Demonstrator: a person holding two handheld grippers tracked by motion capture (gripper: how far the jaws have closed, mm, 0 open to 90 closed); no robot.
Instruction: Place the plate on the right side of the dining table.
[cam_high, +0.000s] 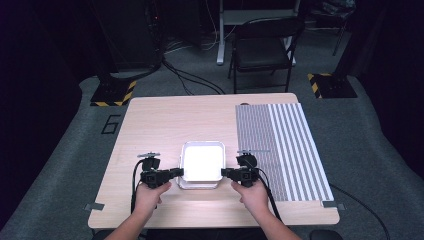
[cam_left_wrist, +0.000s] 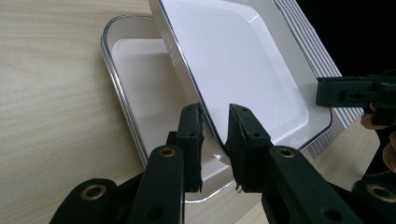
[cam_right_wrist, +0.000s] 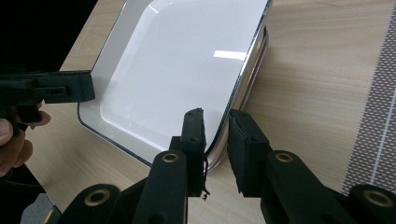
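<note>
Light comes from above. In the high view the white tray (cam_high: 202, 163) between the two claws is so bright that it glows and its details wash out. The room behind is very dark. The surface (cam_high: 165, 125) is evenly lit. In the right gripper view a small bright patch of glare sits on the tray above the claw (cam_right_wrist: 216, 128). Both gripper views are sharp on the tray, with soft shadows under its rim.
</note>
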